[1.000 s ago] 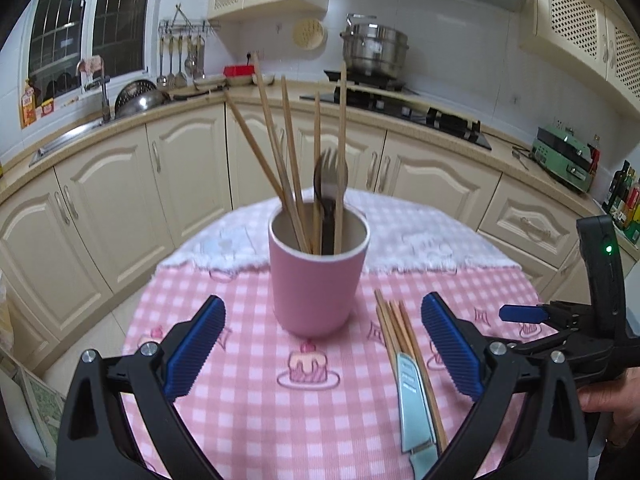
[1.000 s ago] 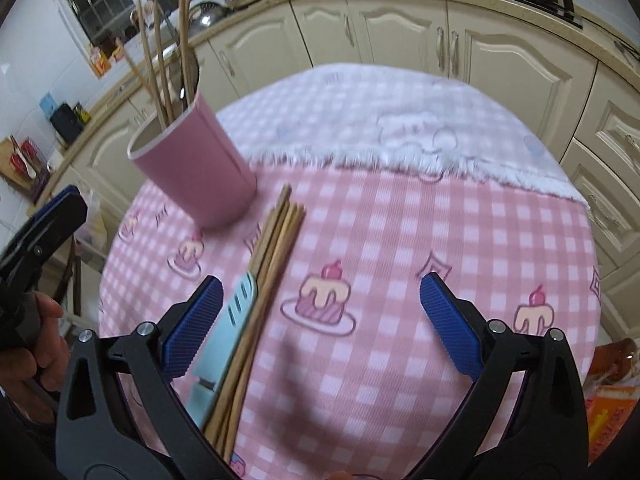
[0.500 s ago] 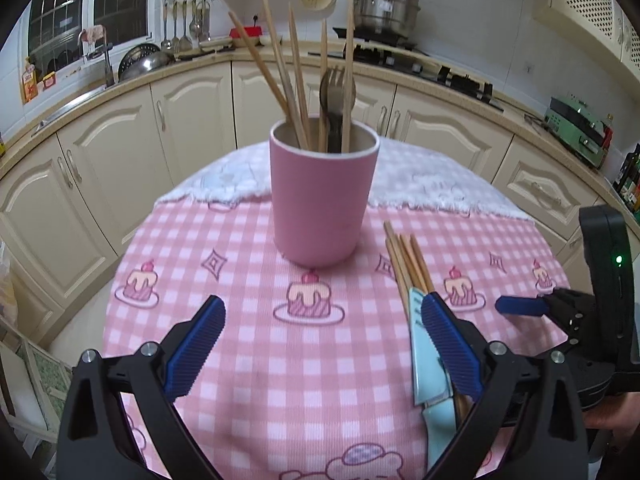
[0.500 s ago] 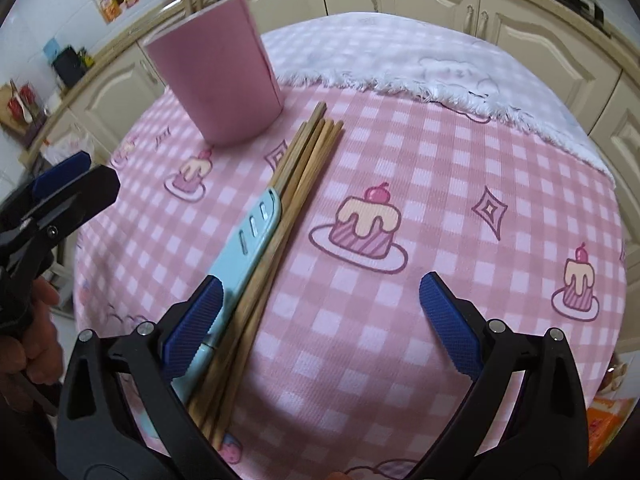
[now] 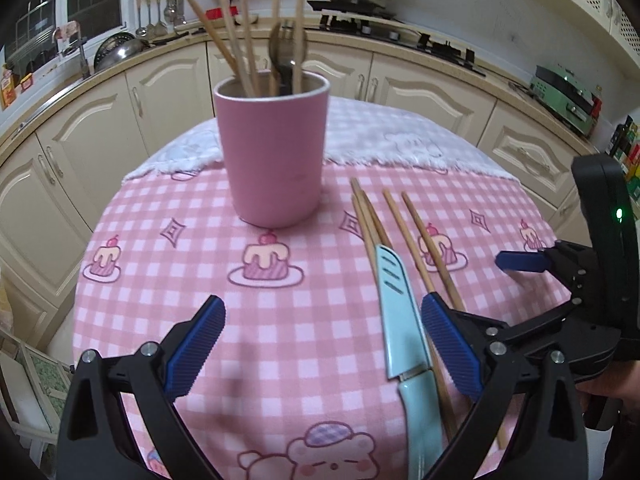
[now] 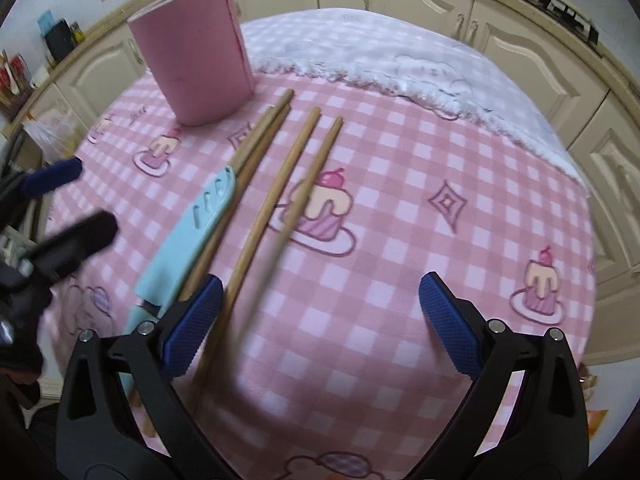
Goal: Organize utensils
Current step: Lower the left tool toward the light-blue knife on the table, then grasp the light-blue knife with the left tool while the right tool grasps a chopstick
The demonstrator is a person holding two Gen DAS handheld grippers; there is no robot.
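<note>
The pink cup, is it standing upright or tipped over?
Upright. The pink cup stands on its base on the tablecloth, rim up, with chopsticks sticking out.

Pink cup [image 5: 274, 152] upright beside loose chopsticks [image 5: 404, 236]

One pink cup [image 5: 274, 152] stood in the upper middle of the left view. Four chopsticks [image 6: 276, 192] lay loose on the surface, two touching as a pair and two a little apart. One light-blue knife [image 5: 400, 312] lay beside them. In the cup [image 6: 196, 60] stood about five wooden sticks [image 5: 240, 36] and at least one dark fork [image 5: 286, 52]. Two hand-held grippers were present, one per view.
</note>
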